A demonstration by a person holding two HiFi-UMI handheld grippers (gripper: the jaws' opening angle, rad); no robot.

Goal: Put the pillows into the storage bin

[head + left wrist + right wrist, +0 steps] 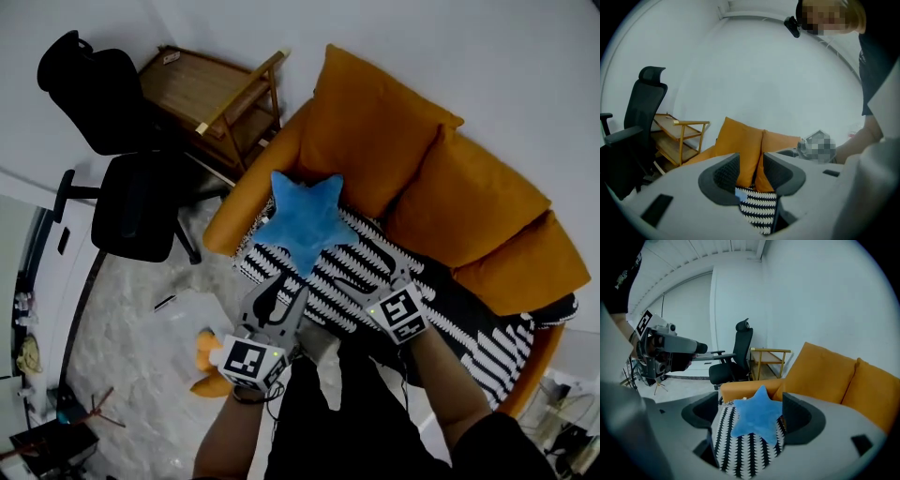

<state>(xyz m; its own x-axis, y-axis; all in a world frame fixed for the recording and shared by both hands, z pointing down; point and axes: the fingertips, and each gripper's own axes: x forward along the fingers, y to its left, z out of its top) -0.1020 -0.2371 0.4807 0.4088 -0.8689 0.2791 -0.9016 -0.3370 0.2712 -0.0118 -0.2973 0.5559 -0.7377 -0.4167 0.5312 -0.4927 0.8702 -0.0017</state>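
Note:
A black-and-white patterned pillow (352,272) lies at the front of the orange sofa (375,122), with a blue star pillow (305,220) resting on top of it. My left gripper (281,286) grips the pillow's near left edge; in the left gripper view the patterned fabric (757,206) is pinched between the jaws (751,171). My right gripper (394,274) holds the near right side. In the right gripper view the patterned pillow (745,451) fills the wide gap between the jaws (750,411), and the star pillow (759,416) sits on it.
A black office chair (131,197) and a wooden cart (216,94) stand left of the sofa. An orange plush toy (206,361) lies on the pale floor below my left hand. More black-and-white fabric (487,352) covers the sofa seat on the right.

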